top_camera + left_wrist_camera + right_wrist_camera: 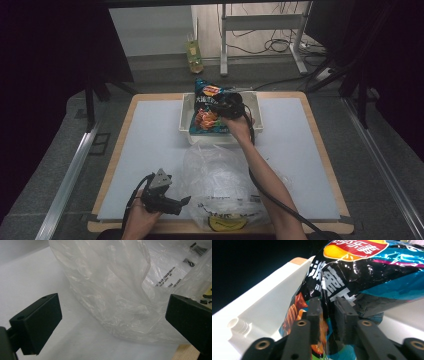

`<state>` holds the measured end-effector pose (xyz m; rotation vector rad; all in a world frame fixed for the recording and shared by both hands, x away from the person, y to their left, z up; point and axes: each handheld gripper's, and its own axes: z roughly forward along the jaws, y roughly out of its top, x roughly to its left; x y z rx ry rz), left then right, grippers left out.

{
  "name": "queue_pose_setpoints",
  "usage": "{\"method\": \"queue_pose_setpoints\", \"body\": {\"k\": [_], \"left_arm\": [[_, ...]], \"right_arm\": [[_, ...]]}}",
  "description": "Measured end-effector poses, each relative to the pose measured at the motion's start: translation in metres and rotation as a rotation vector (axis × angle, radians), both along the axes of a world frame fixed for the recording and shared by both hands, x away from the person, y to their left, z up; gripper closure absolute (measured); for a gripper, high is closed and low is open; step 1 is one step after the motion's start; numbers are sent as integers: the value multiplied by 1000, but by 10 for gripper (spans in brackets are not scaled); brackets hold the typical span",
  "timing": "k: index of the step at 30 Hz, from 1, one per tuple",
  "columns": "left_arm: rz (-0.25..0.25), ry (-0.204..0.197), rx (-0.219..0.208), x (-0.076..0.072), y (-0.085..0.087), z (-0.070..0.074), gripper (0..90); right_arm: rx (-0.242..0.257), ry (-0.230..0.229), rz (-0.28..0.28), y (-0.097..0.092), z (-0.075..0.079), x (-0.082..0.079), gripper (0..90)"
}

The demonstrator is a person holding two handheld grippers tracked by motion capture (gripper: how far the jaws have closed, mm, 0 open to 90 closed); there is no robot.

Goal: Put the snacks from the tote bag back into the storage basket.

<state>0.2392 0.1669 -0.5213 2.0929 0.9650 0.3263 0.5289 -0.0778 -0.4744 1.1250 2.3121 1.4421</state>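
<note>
Chips, in a dark blue and black chip bag [210,107], sit in the white bin [186,114] at the far middle of the surface [150,150], the bag's top leaning over the bin's far rim. We go from our near edge outward. Nearest to us, our left gripper [186,201] lies low at the near left, pointing toward the clear plastic bag [220,180] just beside it. In the left gripper view its jaws stand wide apart with nothing pinched; the crumpled plastic bag [117,290] lies ahead of them, and we cannot tell whether either pad touches the film. Farther out, our right arm reaches over the plastic bag to the bin, where our right gripper [220,106] is at the chip bag. In the right gripper view [327,312] its jaws are slightly parted, with a fold of the chip bag [362,267] standing in the narrow gap between the pads; the pads look just off the foil rather than pressing it.
</note>
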Motion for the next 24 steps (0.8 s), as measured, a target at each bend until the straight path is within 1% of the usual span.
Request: {"method": "queue_pose_setpoints", "body": {"k": [2,4,7,14,24], "left_arm": [[2,-2,2,0,0,0,5],[3,-3,2,0,0,0,5],[3,-5,4,0,0,0,5],[5,-10,3,0,0,0,6],[6,-10,5,0,-1,0,5]], "right_arm": [[-15,-1,8,-1,1,-1,685],[-26,-2,2,-1,2,-2,660],[-32,2,-4,-4,3,-2,622],[-40,-15,-9,-9,7,-6,546],[-43,-14,0,-12,10,-11,496]]}}
